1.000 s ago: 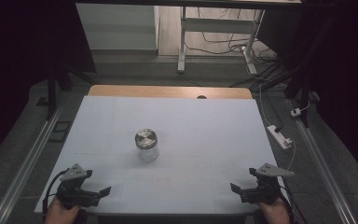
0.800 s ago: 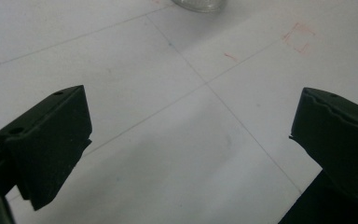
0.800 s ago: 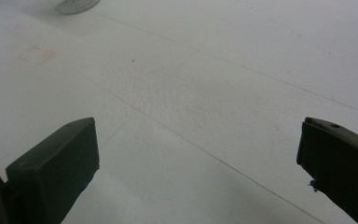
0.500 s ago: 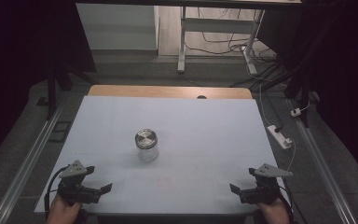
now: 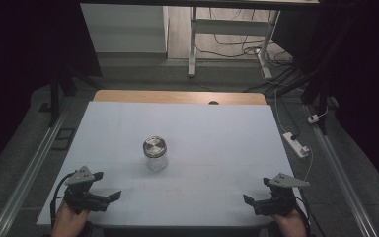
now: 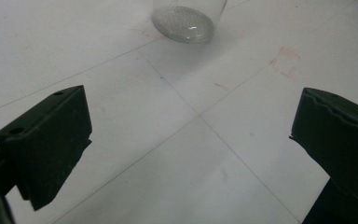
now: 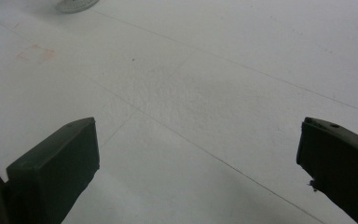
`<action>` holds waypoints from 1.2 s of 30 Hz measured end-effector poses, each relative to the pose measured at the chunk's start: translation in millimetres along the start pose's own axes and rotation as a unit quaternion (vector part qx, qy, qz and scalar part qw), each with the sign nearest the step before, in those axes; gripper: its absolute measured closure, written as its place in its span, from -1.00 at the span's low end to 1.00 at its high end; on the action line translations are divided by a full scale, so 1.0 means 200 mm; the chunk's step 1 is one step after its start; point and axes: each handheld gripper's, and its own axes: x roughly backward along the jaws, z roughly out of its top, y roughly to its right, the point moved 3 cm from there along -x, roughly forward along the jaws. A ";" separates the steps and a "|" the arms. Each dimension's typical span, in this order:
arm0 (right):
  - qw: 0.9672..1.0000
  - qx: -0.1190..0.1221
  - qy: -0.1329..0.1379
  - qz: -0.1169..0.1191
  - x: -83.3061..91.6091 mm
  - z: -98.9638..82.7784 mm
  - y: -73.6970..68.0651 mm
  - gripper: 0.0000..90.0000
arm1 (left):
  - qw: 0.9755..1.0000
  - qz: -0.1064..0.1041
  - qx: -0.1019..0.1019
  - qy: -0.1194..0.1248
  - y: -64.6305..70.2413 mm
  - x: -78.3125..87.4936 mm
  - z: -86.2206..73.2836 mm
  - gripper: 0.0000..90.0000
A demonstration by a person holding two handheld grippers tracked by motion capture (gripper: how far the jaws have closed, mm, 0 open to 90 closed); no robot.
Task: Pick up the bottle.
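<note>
Left hand-held gripper (image 5: 109, 197) rests at the near left corner of the table (image 5: 217, 128), its jaws spread wide with nothing between them; the left gripper view shows bare white tabletop in the gap. Its partner, the right hand-held gripper (image 5: 250, 201), sits at the near right corner, likewise wide and empty. Both point inward toward the middle of the table.

A glass jar (image 5: 155, 153) with a silver metal lid (image 5: 154, 146) stands upright near the table's centre, somewhat left of the midline and well apart from both tools. In the left gripper view the jar's base (image 6: 184, 21) shows at the top edge, ahead of the jaws; in the right gripper view only a sliver of it (image 7: 74, 4) shows at the upper left.

Judging by this, the work stands at its start: neither tool touches the jar. A next move would likely call for the nearer left tool to travel forward and close on the glass body, leaving the right free to take the lid
</note>
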 end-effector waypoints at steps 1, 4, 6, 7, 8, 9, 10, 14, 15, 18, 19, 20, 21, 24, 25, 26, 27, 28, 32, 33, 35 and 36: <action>1.000 0.000 0.000 0.000 0.00 0.00 0.00 -1.00 | 1.000 -0.001 -0.001 0.001 0.00 0.00 0.00 -1.00; 1.000 -0.001 0.000 0.000 0.00 0.00 0.00 -1.00 | 1.000 -0.001 -0.004 0.000 -0.01 -0.01 0.01 -1.00; 1.000 -0.001 -0.001 0.001 0.00 0.00 0.00 -1.00 | 1.000 -0.004 -0.008 0.001 -0.01 -0.02 0.02 -1.00; 1.000 -0.002 -0.001 0.000 0.00 0.00 0.00 -1.00 | 1.000 -0.005 -0.008 0.002 -0.01 -0.02 0.02 -1.00; 1.000 -0.002 -0.001 0.000 0.00 0.00 0.00 -1.00 | 1.000 -0.008 -0.010 0.002 -0.01 -0.03 0.03 -1.00; 1.000 -0.002 -0.001 0.001 0.00 0.00 0.00 -1.00 | 1.000 -0.011 -0.012 0.003 -0.01 -0.04 0.03 -1.00; 1.000 -0.002 -0.001 0.001 0.00 0.00 0.00 -1.00 | 1.000 -0.014 -0.016 0.004 -0.01 -0.05 0.03 -1.00; 1.000 0.000 -0.003 0.000 0.00 0.00 0.00 -1.00 | 1.000 -0.018 -0.023 0.012 -0.02 -0.07 0.05 -1.00; 1.000 -0.001 -0.004 0.000 0.00 0.00 0.00 -1.00 | 0.999 -0.021 -0.021 0.012 -0.02 -0.08 0.06 -1.00; 1.000 -0.001 -0.004 0.001 0.00 0.00 0.00 -1.00 | 0.999 -0.033 -0.013 0.015 -0.03 -0.10 0.08 -1.00; 1.000 -0.001 -0.004 0.001 0.00 0.00 0.00 -1.00 | 0.999 -0.034 -0.012 0.016 -0.03 -0.11 0.08 -1.00; 1.000 0.001 -0.005 0.001 0.00 0.00 0.00 -1.00 | 0.999 -0.033 -0.013 0.016 -0.03 -0.12 0.09 -1.00; 1.000 0.001 -0.005 0.001 0.00 0.00 0.00 -1.00 | 0.999 -0.032 -0.013 0.016 -0.03 -0.13 0.10 -1.00; 1.000 0.002 -0.005 0.001 -0.01 0.00 0.00 -1.00 | 0.999 -0.030 -0.019 0.016 -0.03 -0.15 0.12 -1.00; 1.000 0.002 -0.005 0.001 -0.01 0.00 0.00 -1.00 | 0.999 -0.029 -0.021 0.015 -0.03 -0.16 0.12 -1.00; 1.000 0.000 -0.004 0.001 0.00 0.00 0.00 -1.00 | 0.999 -0.028 -0.025 0.015 -0.03 -0.17 0.13 -1.00; 1.000 -0.001 -0.005 0.001 0.00 0.00 0.00 -1.00 | 0.999 -0.027 -0.028 0.015 -0.03 -0.17 0.14 -1.00; 1.000 -0.002 -0.005 0.002 0.00 0.00 0.00 -1.00 | 0.999 -0.026 -0.031 0.015 -0.03 -0.18 0.14 -1.00; 1.000 -0.003 -0.005 0.001 0.00 0.00 0.00 -1.00 | 0.999 -0.025 -0.034 0.016 -0.03 -0.21 0.18 -1.00; 1.000 -0.003 -0.005 0.001 0.00 0.00 0.00 -1.00 | 0.999 -0.023 -0.036 0.015 -0.03 -0.21 0.18 -1.00; 1.000 -0.004 -0.005 0.002 0.00 0.00 0.00 -1.00 | 0.999 -0.025 -0.037 0.014 -0.03 -0.23 0.20 -1.00; 1.000 -0.004 -0.005 0.002 0.00 0.00 0.00 -1.00 | 0.999 -0.025 -0.036 0.013 -0.03 -0.24 0.21 -1.00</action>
